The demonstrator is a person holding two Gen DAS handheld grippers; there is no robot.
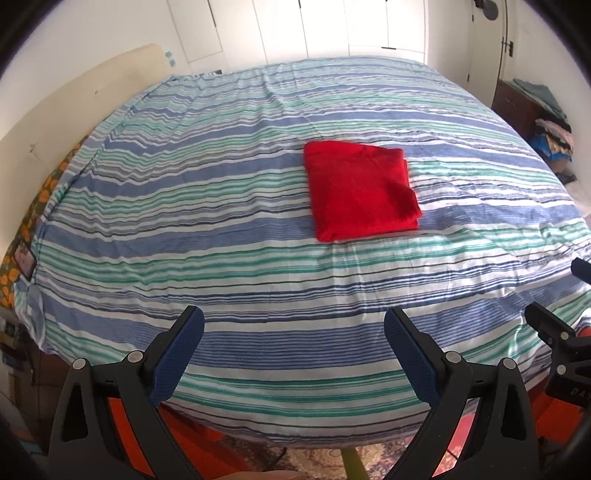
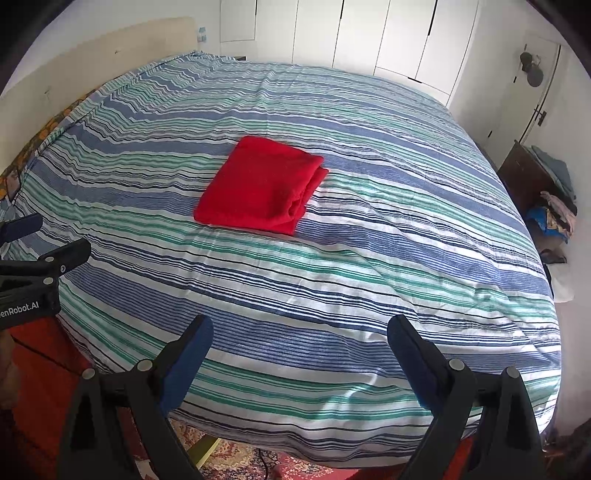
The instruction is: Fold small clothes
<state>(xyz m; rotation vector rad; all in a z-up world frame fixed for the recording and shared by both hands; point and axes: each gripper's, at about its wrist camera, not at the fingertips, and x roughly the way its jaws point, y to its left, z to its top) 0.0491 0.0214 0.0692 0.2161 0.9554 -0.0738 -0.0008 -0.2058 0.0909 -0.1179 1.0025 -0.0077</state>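
A red garment (image 1: 360, 190) lies folded into a neat rectangle near the middle of the striped bed (image 1: 221, 229). It also shows in the right wrist view (image 2: 260, 184), with its layered folded edges facing right. My left gripper (image 1: 293, 326) is open and empty, held back over the bed's near edge, well short of the garment. My right gripper (image 2: 299, 334) is open and empty too, also over the near edge. Each gripper shows at the side of the other's view: the right one (image 1: 561, 306) and the left one (image 2: 40, 240).
A beige headboard (image 1: 74, 107) runs along the left. White wardrobe doors (image 2: 369, 33) stand behind the bed. A dark wooden dresser (image 2: 532, 181) with piled clothes (image 2: 554, 218) stands at the right. A patterned rug (image 2: 240, 458) lies below the bed's near edge.
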